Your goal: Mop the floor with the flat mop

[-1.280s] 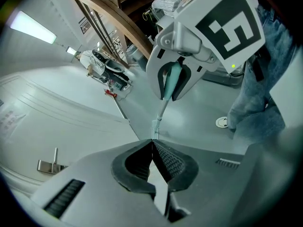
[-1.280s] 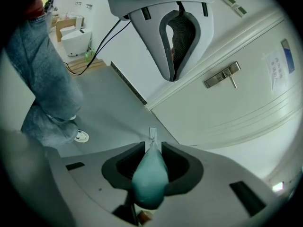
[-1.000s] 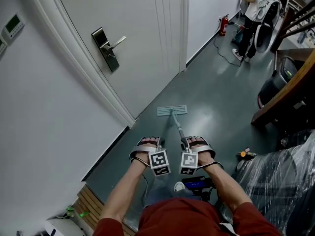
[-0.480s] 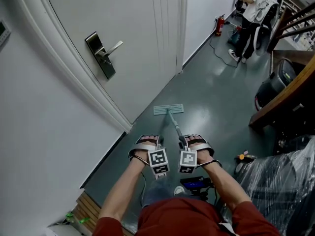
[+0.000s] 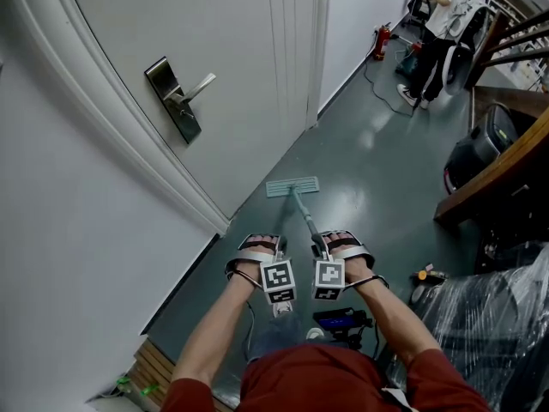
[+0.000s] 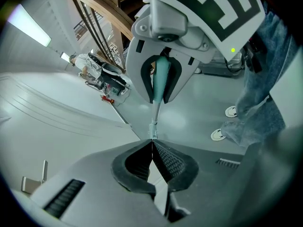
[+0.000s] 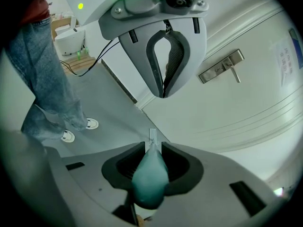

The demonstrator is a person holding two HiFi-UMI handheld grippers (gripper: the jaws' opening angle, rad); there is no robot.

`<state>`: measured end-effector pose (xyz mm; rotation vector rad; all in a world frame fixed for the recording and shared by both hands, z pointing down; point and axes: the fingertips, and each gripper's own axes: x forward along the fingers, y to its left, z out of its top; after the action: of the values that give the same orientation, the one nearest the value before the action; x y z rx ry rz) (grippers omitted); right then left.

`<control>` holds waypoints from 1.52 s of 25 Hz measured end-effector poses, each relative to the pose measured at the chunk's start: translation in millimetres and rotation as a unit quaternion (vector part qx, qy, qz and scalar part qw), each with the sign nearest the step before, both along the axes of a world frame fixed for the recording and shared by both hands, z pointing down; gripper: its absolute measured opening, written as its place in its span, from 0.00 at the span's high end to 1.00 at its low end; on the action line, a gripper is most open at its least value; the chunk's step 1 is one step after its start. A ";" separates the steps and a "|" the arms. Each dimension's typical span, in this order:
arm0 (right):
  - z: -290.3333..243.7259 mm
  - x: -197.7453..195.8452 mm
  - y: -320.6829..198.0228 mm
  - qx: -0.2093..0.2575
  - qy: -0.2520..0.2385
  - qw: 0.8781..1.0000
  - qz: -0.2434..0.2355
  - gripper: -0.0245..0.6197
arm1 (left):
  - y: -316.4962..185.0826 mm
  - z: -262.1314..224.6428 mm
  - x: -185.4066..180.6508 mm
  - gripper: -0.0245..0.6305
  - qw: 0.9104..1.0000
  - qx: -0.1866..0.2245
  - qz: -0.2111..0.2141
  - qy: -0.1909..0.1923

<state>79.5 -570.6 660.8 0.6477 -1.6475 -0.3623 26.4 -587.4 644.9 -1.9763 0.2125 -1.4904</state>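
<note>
The flat mop's pale teal head (image 5: 292,186) lies on the grey-green floor (image 5: 369,161) just in front of the white door. Its pole (image 5: 307,219) slopes back to my right gripper (image 5: 334,241), which is shut on the teal handle (image 7: 150,174). In the right gripper view the handle fills the space between the jaws of the right gripper (image 7: 151,148). My left gripper (image 5: 259,245) hovers just left of it, level with it. The left gripper (image 6: 152,143) has its jaws pressed together with nothing between them, and the mop handle (image 6: 159,82) shows opposite in the other gripper.
A white door with a lever handle (image 5: 180,97) and white wall run along the left. A wooden rail (image 5: 493,174), a black bin (image 5: 480,148) and plastic-wrapped goods (image 5: 493,316) crowd the right. A person (image 5: 442,20) and a red extinguisher (image 5: 380,43) stand at the far end.
The mop head has slid slightly farther from me along the base of the door. Both grippers keep their places side by side, and the head view has shifted a little.
</note>
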 end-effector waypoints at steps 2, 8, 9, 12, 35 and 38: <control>-0.5 -5.5 -9.9 0.000 0.003 1.000 0.000 0.78 | -8.2 1.0 -5.8 0.94 1.000 -0.002 0.000 0.001; -8.9 -21.3 -31.7 -0.002 -0.006 1.000 0.002 0.78 | -31.3 1.9 -19.6 0.94 1.000 -0.005 0.007 0.002; -8.0 -20.8 -33.4 -0.003 -0.003 1.000 0.006 0.78 | -34.7 1.2 -20.4 0.94 1.000 -0.006 0.010 0.003; -7.6 -20.1 -38.1 -0.003 0.000 1.000 0.013 0.78 | -42.7 0.5 -21.9 0.94 1.000 -0.006 0.019 0.004; -8.5 -18.6 -47.4 0.000 -0.006 1.000 0.021 0.78 | -57.0 0.2 -15.8 0.94 0.999 -0.017 0.026 0.008; -3.9 -20.6 -41.5 0.006 -0.003 1.000 0.026 0.78 | -51.3 2.8 -18.3 0.94 0.999 -0.018 0.030 0.009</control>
<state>58.9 -612.1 656.9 0.7002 -1.6333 -0.3342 8.2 -638.7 647.8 -2.0072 0.1349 -1.4480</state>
